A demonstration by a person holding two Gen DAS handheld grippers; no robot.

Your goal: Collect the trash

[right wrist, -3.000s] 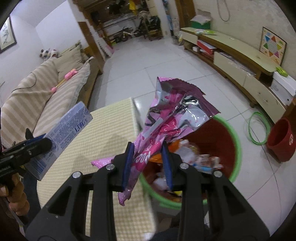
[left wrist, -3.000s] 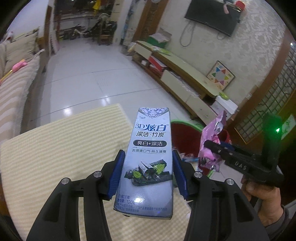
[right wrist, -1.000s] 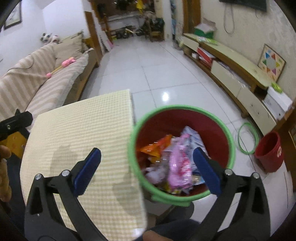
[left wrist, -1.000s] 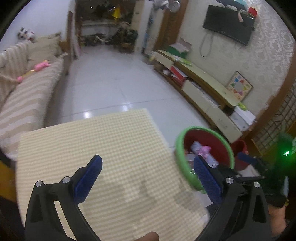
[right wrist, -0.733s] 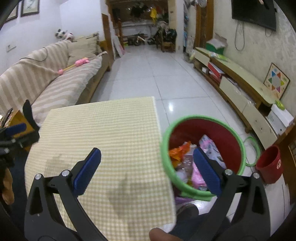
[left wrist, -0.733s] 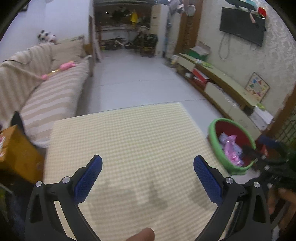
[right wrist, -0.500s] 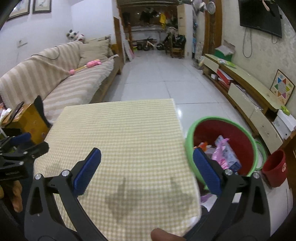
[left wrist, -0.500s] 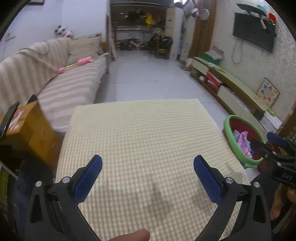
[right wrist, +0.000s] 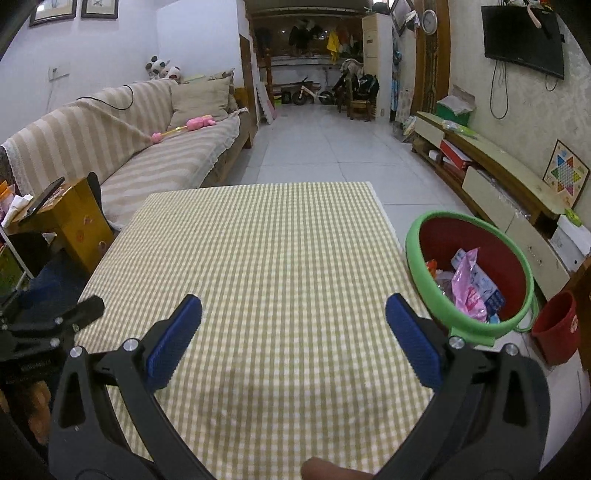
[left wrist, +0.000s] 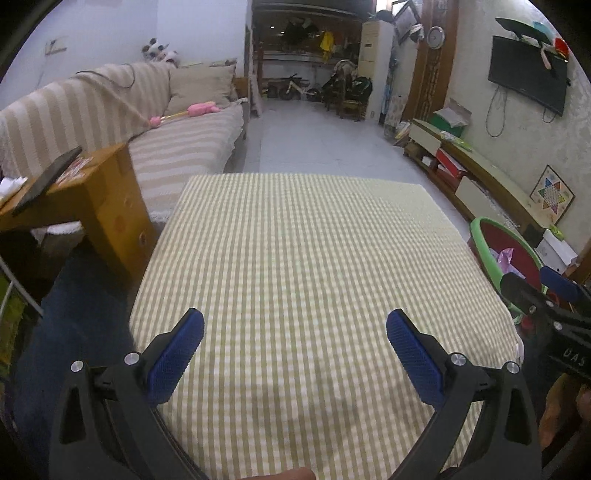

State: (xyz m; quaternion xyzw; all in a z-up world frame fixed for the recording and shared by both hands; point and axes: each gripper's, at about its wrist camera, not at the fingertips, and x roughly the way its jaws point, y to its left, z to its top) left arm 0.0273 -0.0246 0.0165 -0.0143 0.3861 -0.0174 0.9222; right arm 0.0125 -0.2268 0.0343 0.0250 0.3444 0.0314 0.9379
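Left gripper released, blue pads spread wide, nothing between them. Right gripper same, hovering above the near edge of the yellow-checked cloth-covered table. Pink foil wrapper lies in the red green-rimmed bin just off the table's right edge.

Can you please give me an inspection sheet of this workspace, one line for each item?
Surface: checked tablecloth covers the table; nothing seen on it.
Job's things: pink wrapper and other trash lie in the green-rimmed red bin, right of the table.
Clutter: small red bucket on the floor.
Grippers: left gripper open, empty; right gripper open, empty.
Cables: dark cable over the sofa back; cords hang below the wall TV.
Surroundings: wooden side table, low TV cabinet.
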